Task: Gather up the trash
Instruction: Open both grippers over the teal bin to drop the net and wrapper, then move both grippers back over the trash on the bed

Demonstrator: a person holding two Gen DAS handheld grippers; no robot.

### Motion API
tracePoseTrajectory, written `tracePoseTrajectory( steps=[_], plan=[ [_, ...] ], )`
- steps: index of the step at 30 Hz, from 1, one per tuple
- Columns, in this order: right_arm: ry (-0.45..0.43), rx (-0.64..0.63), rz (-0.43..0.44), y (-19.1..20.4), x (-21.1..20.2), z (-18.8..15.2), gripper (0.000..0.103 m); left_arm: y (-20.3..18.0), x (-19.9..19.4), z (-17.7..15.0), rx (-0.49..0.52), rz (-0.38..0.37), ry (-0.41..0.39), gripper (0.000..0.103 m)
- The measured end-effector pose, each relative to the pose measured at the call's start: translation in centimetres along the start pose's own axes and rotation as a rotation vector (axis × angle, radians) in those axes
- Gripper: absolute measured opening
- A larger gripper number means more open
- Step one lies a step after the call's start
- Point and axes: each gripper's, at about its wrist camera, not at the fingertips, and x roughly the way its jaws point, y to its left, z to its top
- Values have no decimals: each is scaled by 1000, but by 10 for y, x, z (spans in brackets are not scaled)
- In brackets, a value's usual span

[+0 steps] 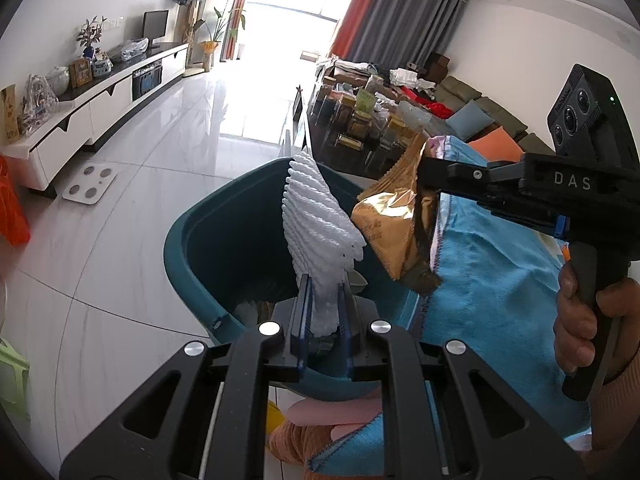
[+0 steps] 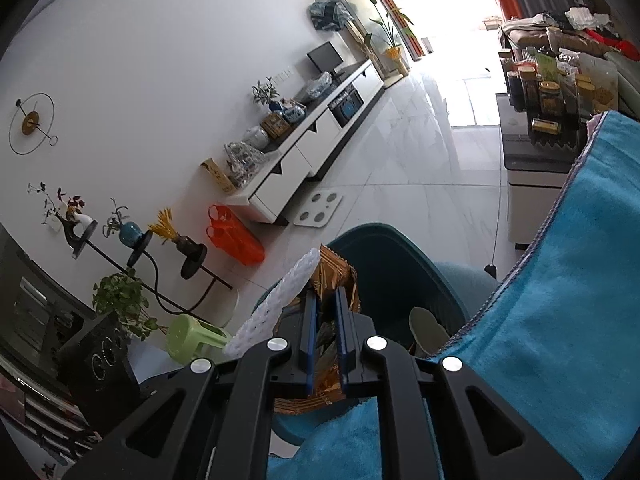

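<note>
1. Left gripper [image 1: 323, 312] clamped on the lower end of a white foam net [image 1: 316, 216]; net standing up and forward from the pads, over the open mouth of the teal bin [image 1: 208, 236].
2. Right gripper [image 2: 324, 340] clamped on a gold wrapper [image 2: 334, 280]; wrapper sticking out ahead of the pads, partly also behind them, above the same bin [image 2: 400, 280].
3. Seen from the left wrist, the wrapper [image 1: 384, 220] hanging just right of the net, near to touching or touching it; cannot tell which.
4. Net: probably very light, soft and springy, squashed thin between the pads. Not fragile, not slippery thanks to the ribbed mesh. Best held at one end, as now; likely to spring back and fall slowly once released.
5. Wrapper: thin crinkled foil, light, smooth, probably slippery. Flat pinch across a folded part seems safest; a pinch only at the edge could slide out.
6. Some trash already visible low inside the bin, below and ahead of both grippers.
7. Blue cloth [image 2: 560, 300] to the right of the right gripper, draped beside the bin rim; could catch a light piece if dropped too far to that side.
8. Judged step: both pieces over the bin, release not yet done.
</note>
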Motion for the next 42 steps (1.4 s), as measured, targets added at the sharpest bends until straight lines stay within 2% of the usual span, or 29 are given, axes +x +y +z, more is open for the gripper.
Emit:
tracePoseTrajectory(
  steps=[5,8,12,20,24,26,28,30,36,42],
  plan=[
    [31,3,-23,-1,13,-2,12,6,11,3,-13,-2,12,13],
    [42,5,-34,0,18,-2,18,8,18,3,-21,-1,18,13],
    [53,12,-44,-2,21,-3,23,13,27,-1,-44,-4,33,27],
    [50,10,-36,-5,13,-6,26,17,32,-5,-59,-5,33,36],
    [35,-4,-33,-6,0,-11,33,7,21,-7,-27,-18,5,43],
    [22,-16,-33,-5,-12,-15,33,-3,14,-6,3,-33,-15,47],
    [1,-33,-34,-4,-28,-19,35,-15,6,-6,31,-59,-33,60],
    [-21,-55,-45,-4,-44,-24,37,-27,1,-6,54,-93,-48,66],
    [-95,-70,-97,-18,-104,-43,40,-83,-7,-11,175,-207,-51,66],
    [-175,-15,-181,-48,-168,-72,41,-149,-2,-26,297,-343,-12,67]
  ],
)
